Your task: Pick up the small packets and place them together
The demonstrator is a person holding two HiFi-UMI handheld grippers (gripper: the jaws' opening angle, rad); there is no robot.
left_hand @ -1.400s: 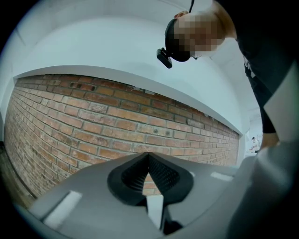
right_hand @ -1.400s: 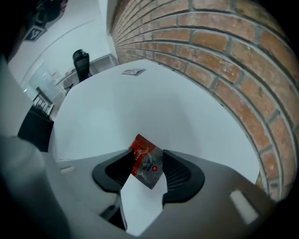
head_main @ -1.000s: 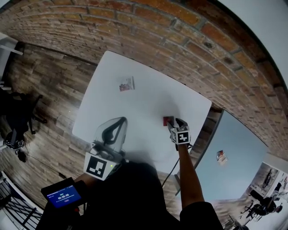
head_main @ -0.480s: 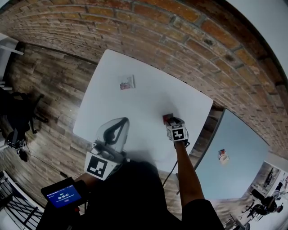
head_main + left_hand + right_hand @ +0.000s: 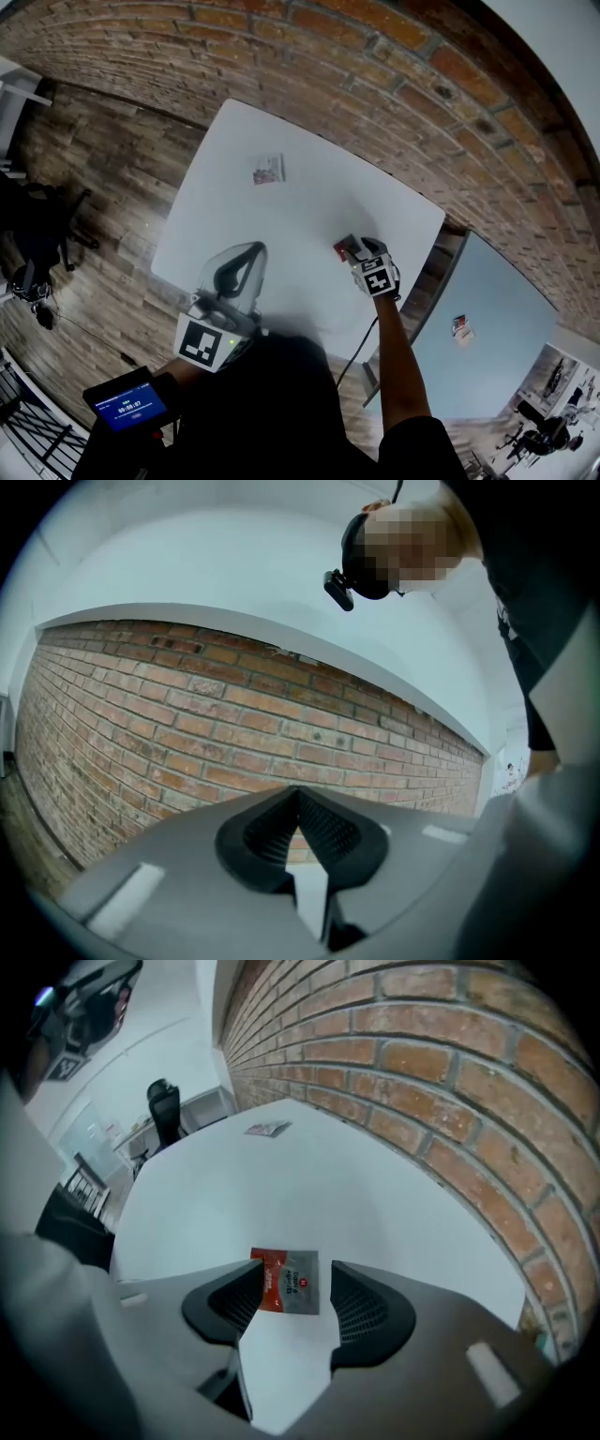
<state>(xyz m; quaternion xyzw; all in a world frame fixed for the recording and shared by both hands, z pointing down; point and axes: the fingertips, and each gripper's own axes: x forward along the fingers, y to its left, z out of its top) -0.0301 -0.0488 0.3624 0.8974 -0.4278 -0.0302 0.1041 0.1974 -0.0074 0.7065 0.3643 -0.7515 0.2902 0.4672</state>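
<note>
Lying flat between freshly opened jaws of right gripper (image 5: 292,1271), red-grey packet (image 5: 286,1283); left gripper (image 5: 298,794) closed, empty.

Nothing legible: only tiny blurred print and a round red logo on the packet (image 5: 286,1282) at lower centre, unreadable digits on the blue screen (image 5: 128,407) at lower left, and a coded square marker (image 5: 204,344) just above.

White table (image 5: 281,220), brick wall (image 5: 375,47), wooden floor (image 5: 103,169), black chair (image 5: 162,1091)
</note>
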